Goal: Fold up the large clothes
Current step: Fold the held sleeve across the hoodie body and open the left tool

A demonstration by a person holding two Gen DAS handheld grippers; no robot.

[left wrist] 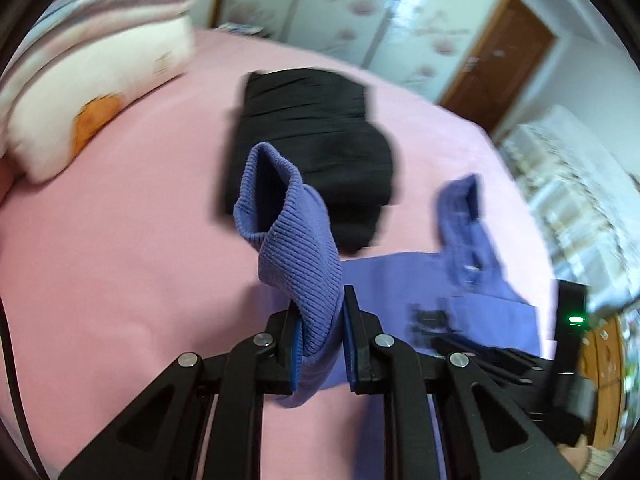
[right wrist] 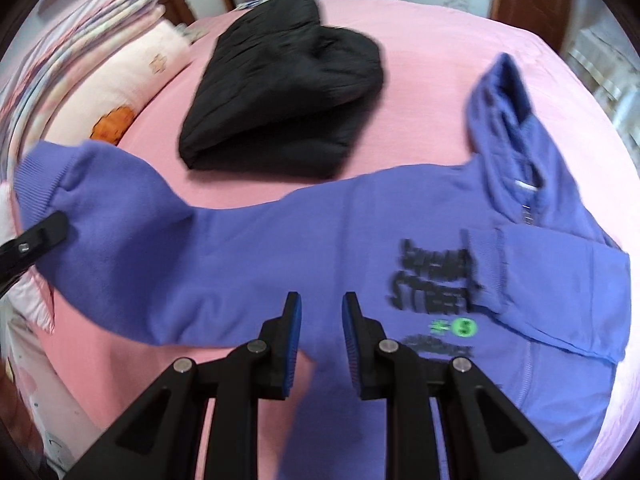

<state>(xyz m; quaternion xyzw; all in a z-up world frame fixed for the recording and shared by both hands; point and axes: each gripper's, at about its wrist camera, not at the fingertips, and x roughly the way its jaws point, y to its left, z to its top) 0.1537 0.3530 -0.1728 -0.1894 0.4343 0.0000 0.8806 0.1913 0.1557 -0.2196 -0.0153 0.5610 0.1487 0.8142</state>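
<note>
The left tongs (left wrist: 318, 320) are clamped tight on the ribbed cuff (left wrist: 296, 248) of the purple hoodie (right wrist: 312, 248), and the cuff stands up out of the jaws in a loop. Gripping the sleeve by its end makes sense: whoever leads the cuff leads the whole sleeve, so it can be carried across the body in one sweep. In the right wrist view that sleeve (right wrist: 100, 216) runs out toward nine o'clock, lifted off the pink bed (right wrist: 420, 92), with a dark fingertip of the left tongs pinching it near the edge.

The right tongs (right wrist: 320, 336) hang over the hoodie's chest, jaws part open with nothing between them, perhaps placed to pin the body while the sleeve folds over. The hoodie lies spread front-up on the bed, hood (right wrist: 508, 108) at one o'clock, its other sleeve already laid across the printed chest (right wrist: 434, 276). A black garment (right wrist: 284, 92), already folded, sits at twelve o'clock, out of the way, beside a pillow (right wrist: 120, 92).
</note>
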